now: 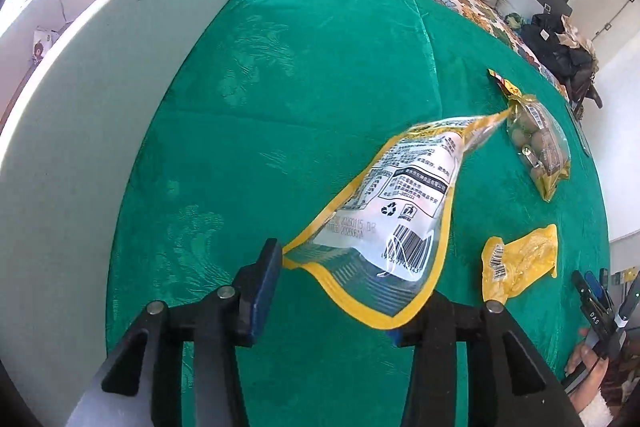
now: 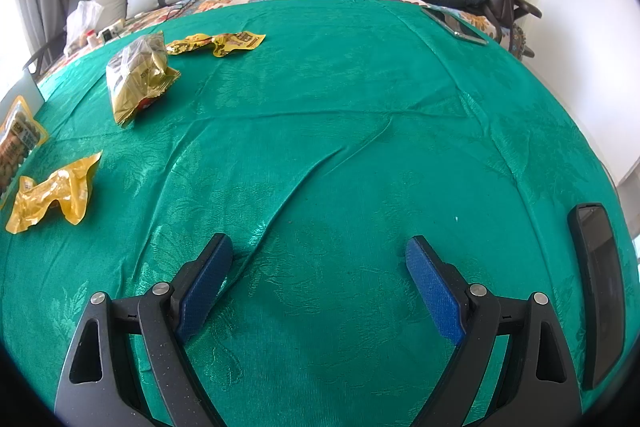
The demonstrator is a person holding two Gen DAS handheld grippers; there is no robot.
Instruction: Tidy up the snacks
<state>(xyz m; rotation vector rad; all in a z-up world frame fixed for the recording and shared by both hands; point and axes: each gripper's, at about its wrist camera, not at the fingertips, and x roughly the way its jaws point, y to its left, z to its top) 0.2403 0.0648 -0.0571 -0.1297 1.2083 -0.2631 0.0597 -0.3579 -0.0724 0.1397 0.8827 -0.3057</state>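
Your left gripper (image 1: 340, 291) is clamped on the yellow snack bag (image 1: 394, 215), lifted to reach the white box (image 1: 100, 131) at nine o'clock. Your right gripper (image 2: 320, 287) waits, wide apart.

The yellow-edged snack pouch (image 1: 390, 215) shows a barcode, a recycling sign and blurred print; "DAS" marks the right tool (image 1: 598, 307).

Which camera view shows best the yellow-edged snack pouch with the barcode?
The left wrist view. There the yellow-edged pouch fills the middle, held between the left gripper fingers, with barcode and back print readable. The right wrist view shows only a cropped part of it at the left edge, front side.
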